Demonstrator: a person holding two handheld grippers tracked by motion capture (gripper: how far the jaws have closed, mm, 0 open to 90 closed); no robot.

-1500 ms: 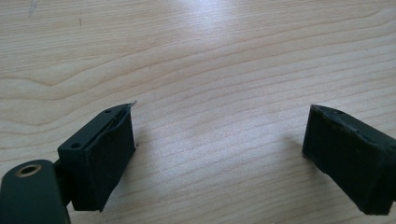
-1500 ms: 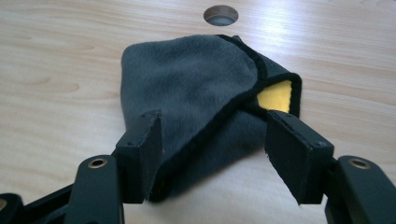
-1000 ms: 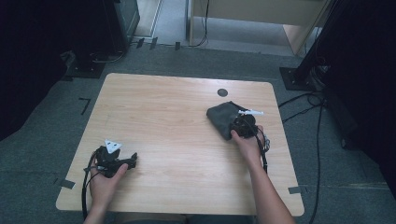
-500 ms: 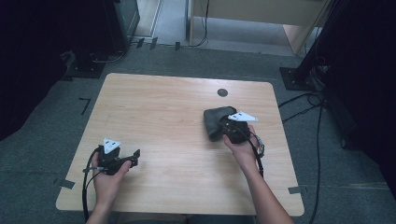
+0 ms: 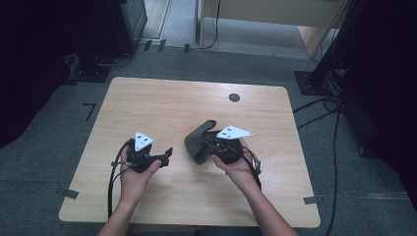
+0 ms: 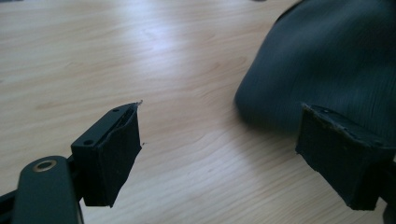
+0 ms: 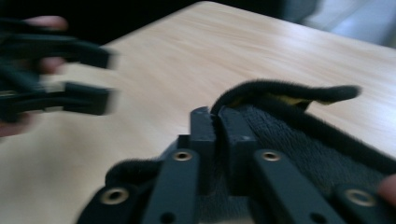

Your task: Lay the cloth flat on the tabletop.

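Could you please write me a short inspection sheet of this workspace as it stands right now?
Surface: light wooden table, with a dark round spot near the far edge.
Job's things: dark cloth, bunched, right of centre.
Clutter: nothing seen.
Grippers: left gripper open, holding nothing; right gripper shut on the cloth's edge.
Cables: black cable trailing from the left gripper; floor cables at right.
Surroundings: grey carpet, dark stand bases.

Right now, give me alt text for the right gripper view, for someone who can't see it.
The right gripper is shut on the edge of a dark grey fuzzy cloth lying on a light wooden table. The left gripper, blurred, is at upper left with jaws apart.
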